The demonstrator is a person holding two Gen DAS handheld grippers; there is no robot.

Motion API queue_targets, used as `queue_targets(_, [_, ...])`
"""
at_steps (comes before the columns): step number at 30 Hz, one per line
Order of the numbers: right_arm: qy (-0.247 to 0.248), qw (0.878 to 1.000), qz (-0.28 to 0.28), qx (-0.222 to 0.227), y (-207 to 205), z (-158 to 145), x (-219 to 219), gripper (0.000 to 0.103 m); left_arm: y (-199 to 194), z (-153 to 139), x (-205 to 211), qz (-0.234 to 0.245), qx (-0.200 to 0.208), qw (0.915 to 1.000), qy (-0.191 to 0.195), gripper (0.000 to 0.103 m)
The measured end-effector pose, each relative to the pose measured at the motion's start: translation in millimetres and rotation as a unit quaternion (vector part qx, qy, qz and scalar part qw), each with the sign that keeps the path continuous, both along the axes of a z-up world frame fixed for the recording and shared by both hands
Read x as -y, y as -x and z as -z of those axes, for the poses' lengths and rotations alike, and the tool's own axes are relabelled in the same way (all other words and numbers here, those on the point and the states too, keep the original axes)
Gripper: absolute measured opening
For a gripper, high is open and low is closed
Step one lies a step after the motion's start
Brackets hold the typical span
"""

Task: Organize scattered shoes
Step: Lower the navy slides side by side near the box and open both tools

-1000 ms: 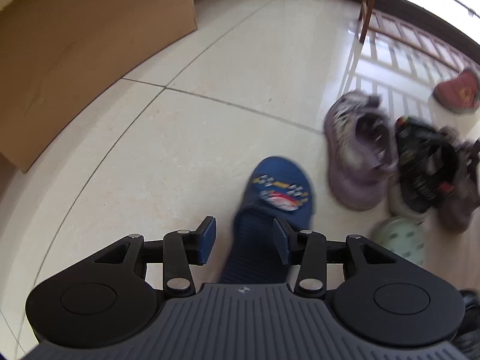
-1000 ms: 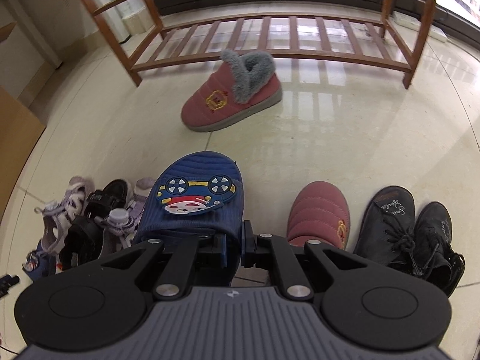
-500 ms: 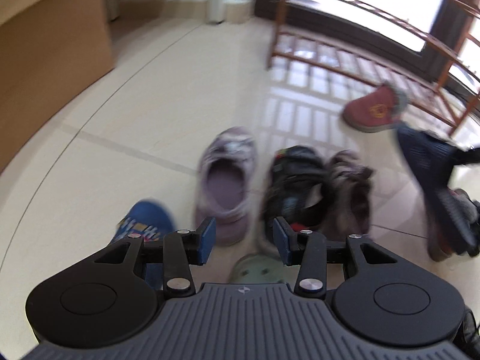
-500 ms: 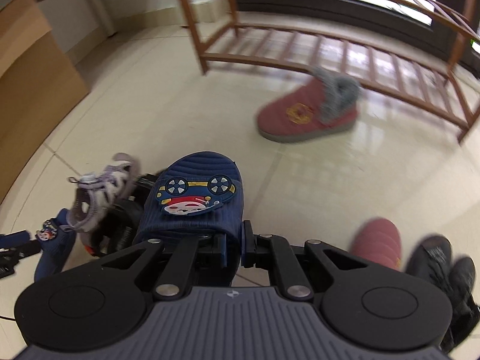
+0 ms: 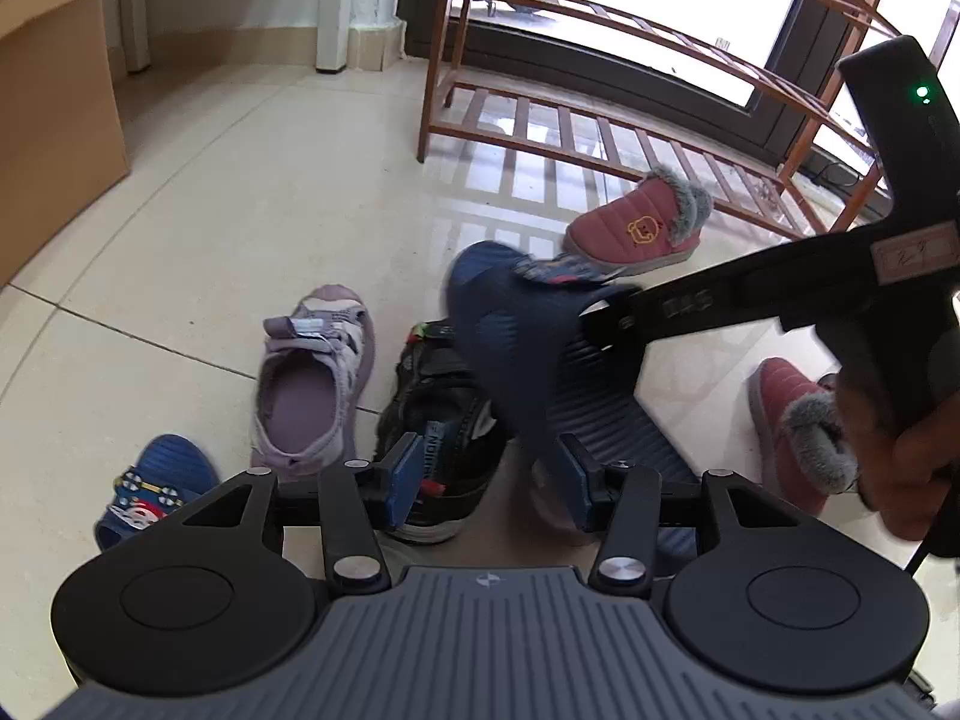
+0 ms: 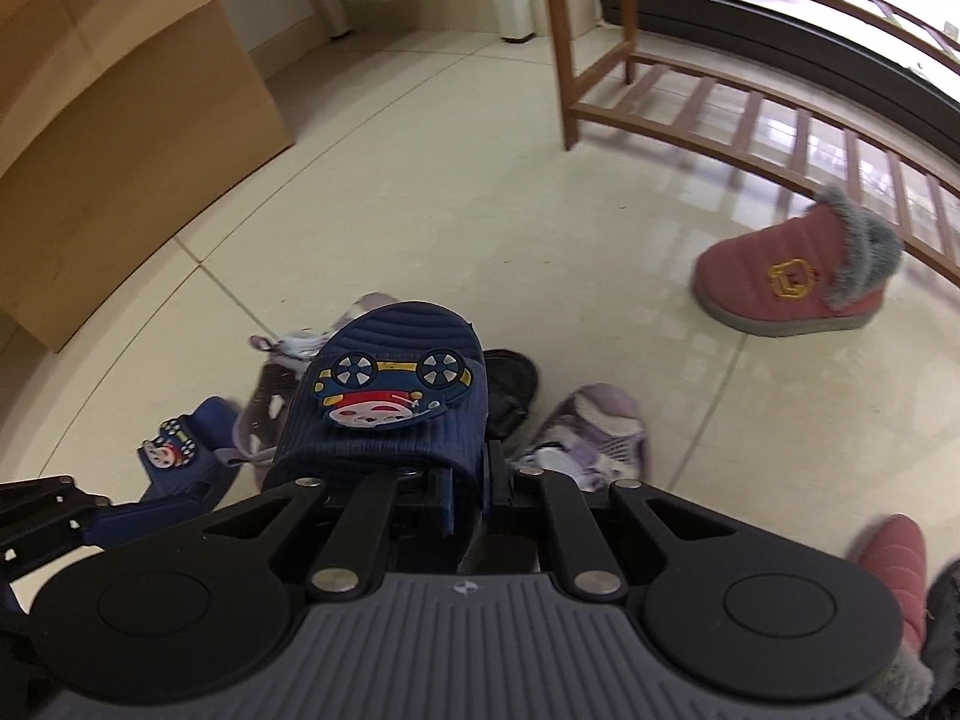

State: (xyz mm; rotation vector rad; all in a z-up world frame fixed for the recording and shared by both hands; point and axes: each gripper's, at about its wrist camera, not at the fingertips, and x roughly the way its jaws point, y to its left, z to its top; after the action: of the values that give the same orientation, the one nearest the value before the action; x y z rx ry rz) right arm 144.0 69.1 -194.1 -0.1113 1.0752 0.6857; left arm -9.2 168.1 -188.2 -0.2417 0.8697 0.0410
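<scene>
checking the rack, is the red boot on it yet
No, the red boot stands on the floor in front of the rack.

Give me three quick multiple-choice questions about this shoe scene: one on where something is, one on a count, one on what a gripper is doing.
1. Where is the second blue slipper, the one not being carried?
A. on the wooden rack
B. on the floor beside the purple sandal
C. inside the cardboard box

2. How many pink fur-lined boots show in the left wrist view?
A. one
B. two
C. four

3. What is the right gripper doing?
A. clamped on a blue slipper
B. open and empty
C. clamped on a black sandal

Answers:
1. B: it lies on the tiles just left of the purple sandal.
2. B: one pink boot stands near the wooden rack, another sits at the right edge.
3. A: its pads pinch the carried blue slipper, lifted above the other shoes.
</scene>
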Motion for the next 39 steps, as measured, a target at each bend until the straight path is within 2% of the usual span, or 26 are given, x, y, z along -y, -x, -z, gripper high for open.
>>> queue_targets(4, [-0.005,1.0,-0.009,-0.01,7.0,2.6,-9.1,0.01,-0.3,-1.1,-0.9,-0.007,0.004,0.9999,0.011,0.052])
queue_targets(9, [-0.017,0.999,-0.019,-0.023,19.9,0.8,-13.4,0.01,-2.6,3.9,-5.1,-0.028,0.002,0.9996,-0.003,0.047])
queue_targets(13, [-0.022,0.999,-0.029,-0.014,30.4,-4.6,-14.7,0.012,3.0,7.2,-14.4,-0.055,0.011,0.9984,0.0,0.025])
queue_targets(18, [-0.027,0.998,-0.053,-0.026,38.6,-3.3,-17.5,0.017,11.7,9.2,-24.5,-0.084,0.01,0.9963,-0.009,0.013])
queue_targets(21, [-0.033,0.995,-0.083,-0.037,46.1,-5.8,-20.9,0.027,19.7,8.5,-33.8,-0.097,0.013,0.9951,-0.012,0.007])
queue_targets(23, [-0.037,0.993,-0.105,-0.042,52.2,-9.1,-22.0,0.038,26.7,5.3,-37.6,-0.089,0.026,0.9955,-0.02,0.007])
queue_targets(25, [-0.039,0.991,-0.12,-0.042,57.0,-12.8,-22.0,0.042,32.0,2.6,-39.4,-0.08,0.033,0.9959,-0.027,0.007])
queue_targets(26, [-0.041,0.991,-0.122,-0.044,57.6,-14.1,-21.3,0.051,35.3,1.6,-41.8,-0.078,0.033,0.9959,-0.029,0.007])
queue_targets(28, [-0.046,0.99,-0.124,-0.051,58.8,-16.8,-18.3,0.06,41.6,-0.3,-46.6,-0.075,0.035,0.9961,-0.031,0.007])
queue_targets(30, [-0.057,0.988,-0.122,-0.07,56.3,-16.8,-14.5,0.062,45.2,-1.2,-49.2,-0.072,0.035,0.9962,-0.033,0.007])
queue_targets(32, [-0.074,0.985,-0.112,-0.104,50.1,-13.7,-8.9,0.068,49.2,-3.2,-50.0,-0.074,0.037,0.9955,-0.047,0.007])
queue_targets(36, [-0.11,0.979,-0.092,-0.144,42.3,-9.1,6.0,0.069,51.1,-3.3,-63.1,-0.108,0.034,0.9914,-0.065,0.006])
queue_targets(39, [-0.107,0.98,-0.066,-0.157,35.6,-1.8,19.4,0.069,53.6,-4.2,-81.4,-0.131,0.031,0.9872,-0.085,0.006])
